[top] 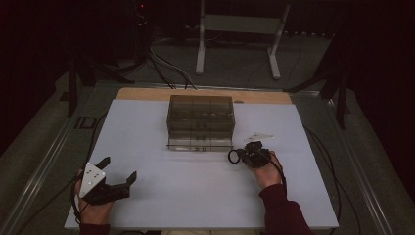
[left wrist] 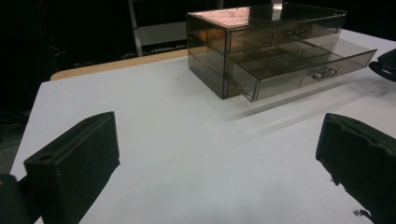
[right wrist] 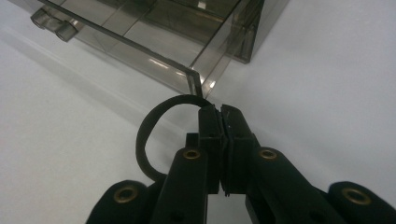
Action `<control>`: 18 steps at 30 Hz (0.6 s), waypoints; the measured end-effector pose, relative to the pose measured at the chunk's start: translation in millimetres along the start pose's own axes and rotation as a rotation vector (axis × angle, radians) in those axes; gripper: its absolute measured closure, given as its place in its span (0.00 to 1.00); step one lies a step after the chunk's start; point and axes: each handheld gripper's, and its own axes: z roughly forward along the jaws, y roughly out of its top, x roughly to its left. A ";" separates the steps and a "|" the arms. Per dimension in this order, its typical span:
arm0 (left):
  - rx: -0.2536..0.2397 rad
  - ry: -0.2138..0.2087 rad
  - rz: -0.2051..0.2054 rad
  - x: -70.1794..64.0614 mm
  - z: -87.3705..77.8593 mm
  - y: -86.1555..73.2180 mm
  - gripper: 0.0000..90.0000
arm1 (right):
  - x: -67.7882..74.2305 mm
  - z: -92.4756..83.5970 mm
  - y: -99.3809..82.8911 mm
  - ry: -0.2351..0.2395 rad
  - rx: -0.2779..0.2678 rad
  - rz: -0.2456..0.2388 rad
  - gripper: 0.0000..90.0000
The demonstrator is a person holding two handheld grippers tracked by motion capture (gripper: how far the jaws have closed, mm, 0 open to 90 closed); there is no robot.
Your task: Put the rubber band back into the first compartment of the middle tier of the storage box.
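A smoky see-through drawer box [top: 200, 115] stands mid-table, its bottom drawer [top: 199, 145] pulled out toward me. My right gripper [top: 244, 155] hovers just right of that drawer's front corner, shut on a black elastic loop [top: 234, 156]. In the right gripper view the loop [right wrist: 144, 140] curls left from the closed pads [right wrist: 219, 114], close to the drawer corner [right wrist: 194, 79]. My left gripper [top: 117, 169] rests at the near left of the table, open with nothing between its fingers. In the left gripper view the drawer [left wrist: 308, 65] and its small handle [left wrist: 324, 73] show beyond the wide jaws.
A white sheet [top: 161, 196] covers the tabletop, with a strip of bare wood [top: 147, 93] at the far edge. A small white three-cornered piece [top: 258, 137] lies right of the box. Cables and a white stand [top: 240, 24] sit on the floor behind.
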 end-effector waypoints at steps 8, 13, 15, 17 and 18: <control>-0.003 0.009 0.002 -0.6 0.3 -0.7 0.00 | 2.1 -3.0 3.5 0.002 -0.010 -0.004 0.98; -0.003 0.013 0.001 -0.4 0.3 -0.9 0.00 | 2.4 -5.4 5.3 0.003 -0.018 -0.007 0.98; -0.002 0.014 0.002 -0.3 0.2 -0.9 0.00 | 2.5 -6.6 6.2 0.003 -0.023 -0.010 0.98; -0.002 0.014 0.001 -0.2 0.2 -0.9 0.00 | 2.8 -8.1 7.3 0.003 -0.027 -0.010 0.98; -0.002 0.014 0.001 -0.2 0.3 -0.9 0.00 | 2.8 -9.0 7.9 0.003 -0.029 -0.012 0.98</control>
